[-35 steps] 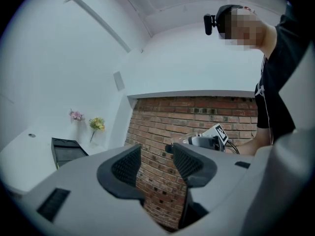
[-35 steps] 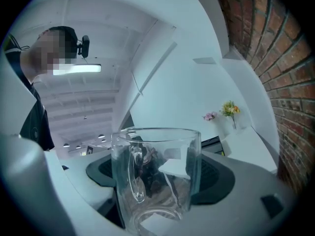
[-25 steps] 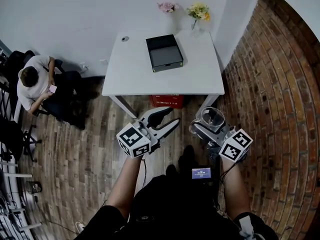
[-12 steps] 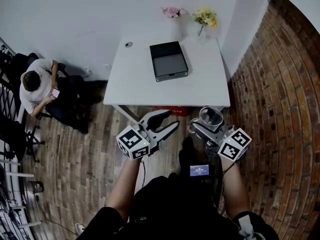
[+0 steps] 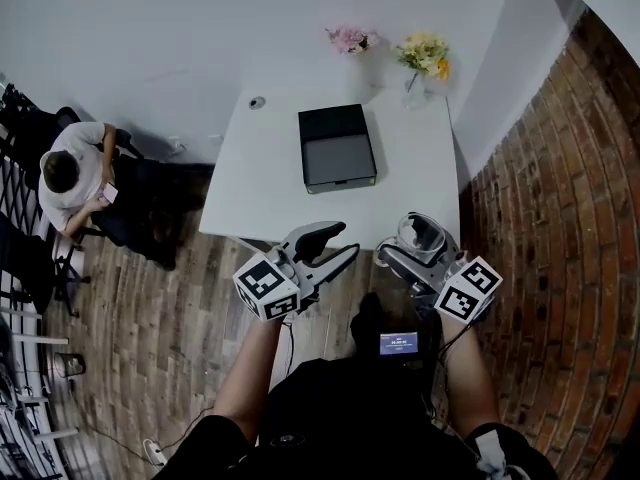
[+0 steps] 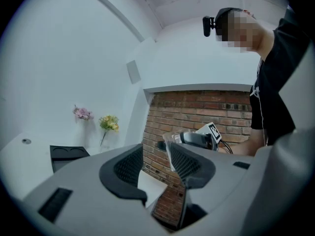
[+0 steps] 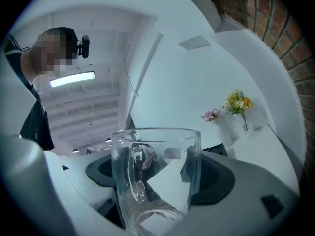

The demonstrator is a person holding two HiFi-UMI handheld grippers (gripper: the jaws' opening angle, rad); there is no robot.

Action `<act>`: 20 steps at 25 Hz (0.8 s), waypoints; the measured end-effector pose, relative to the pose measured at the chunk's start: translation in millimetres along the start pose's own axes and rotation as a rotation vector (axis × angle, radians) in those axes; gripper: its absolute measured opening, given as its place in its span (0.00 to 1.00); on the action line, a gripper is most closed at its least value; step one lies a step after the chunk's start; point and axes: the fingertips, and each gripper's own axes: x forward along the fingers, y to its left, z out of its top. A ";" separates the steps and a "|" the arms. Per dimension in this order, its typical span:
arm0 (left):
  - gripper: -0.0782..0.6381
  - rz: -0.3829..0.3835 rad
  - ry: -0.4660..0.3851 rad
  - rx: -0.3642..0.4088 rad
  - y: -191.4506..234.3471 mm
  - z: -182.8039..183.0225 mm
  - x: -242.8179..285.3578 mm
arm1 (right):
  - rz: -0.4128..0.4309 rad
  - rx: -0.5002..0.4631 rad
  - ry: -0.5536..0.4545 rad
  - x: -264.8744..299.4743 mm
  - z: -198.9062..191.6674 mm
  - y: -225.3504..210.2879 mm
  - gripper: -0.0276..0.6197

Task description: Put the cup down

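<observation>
Clear glass cup (image 7: pixel 147 151) with a handle: upright and empty. It is clamped between the two dark pads of the right gripper (image 5: pixel 410 252), one pad on each side of the wall. The handle faces back toward that gripper's camera. In the head view the cup is carried in the air, level with the near right edge of the white table (image 5: pixel 265 183), and not set on it.

Left gripper (image 5: pixel 326 247): jaws partly apart, about half spread, with nothing between them. It is held just left of the right gripper, also at the table's near edge. Both grippers point toward the table.

On the table:
- A black tray (image 5: pixel 338 148) lies near the middle. The left gripper view shows two round recesses in it.
- Pink flowers (image 5: pixel 348 39) and yellow flowers (image 5: pixel 425 53) stand at the far edge against the white wall.
- A small round object (image 5: pixel 258 102) sits at the far left corner; too small to identify.

Surroundings:
- A brick wall (image 5: pixel 560 228) runs along the right.
- The floor (image 5: pixel 140 358) is wood plank.
- A seated person (image 5: pixel 72 173) is at the far left, well apart from the table.
</observation>
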 end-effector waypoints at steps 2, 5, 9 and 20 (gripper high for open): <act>0.36 0.002 -0.002 0.000 14.5 6.2 18.3 | 0.011 0.004 0.005 9.2 9.8 -21.9 0.68; 0.36 0.017 0.008 -0.005 34.8 9.6 41.0 | 0.031 0.011 0.011 21.2 21.2 -49.8 0.68; 0.36 0.041 0.007 -0.009 60.3 16.0 61.5 | 0.060 0.012 0.019 36.7 34.0 -75.4 0.68; 0.35 0.089 0.007 -0.018 101.6 26.1 87.5 | 0.115 0.025 0.036 68.8 51.7 -114.9 0.68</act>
